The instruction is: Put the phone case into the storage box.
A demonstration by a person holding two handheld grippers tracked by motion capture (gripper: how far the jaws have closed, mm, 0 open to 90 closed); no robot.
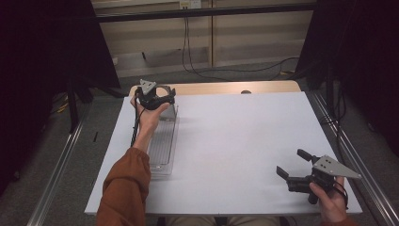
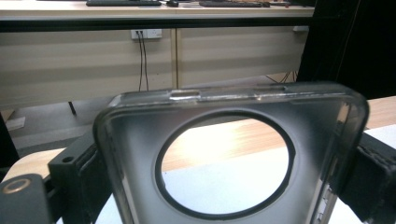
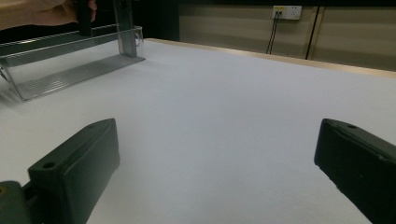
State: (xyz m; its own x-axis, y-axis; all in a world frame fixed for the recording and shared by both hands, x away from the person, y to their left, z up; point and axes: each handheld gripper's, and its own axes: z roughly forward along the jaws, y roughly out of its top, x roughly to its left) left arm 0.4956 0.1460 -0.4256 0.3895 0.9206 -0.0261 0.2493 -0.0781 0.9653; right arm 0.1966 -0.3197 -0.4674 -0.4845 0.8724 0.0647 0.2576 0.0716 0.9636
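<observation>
My left gripper (image 1: 157, 96) is held at the far left of the white table (image 1: 235, 141), above the far end of a long clear ridged tray (image 1: 162, 146). It is shut on a clear plastic case (image 2: 135, 140) with a large round hole; one black finger (image 2: 79, 172) presses each side edge. In the right gripper view the case (image 3: 124, 28) stands upright at the tray's (image 3: 70, 77) far end, under the left hand (image 3: 42, 11). My right gripper (image 1: 294, 165) hovers near the table's front right corner, open with nothing between its fingers (image 3: 79, 163).
A strip of bare wooden tabletop (image 1: 226, 87) runs along the far edge of the white sheet. Cables (image 1: 188, 52) hang down the beige wall panels behind. Dark curtains flank both sides, and metal rails (image 1: 61, 165) run along the floor.
</observation>
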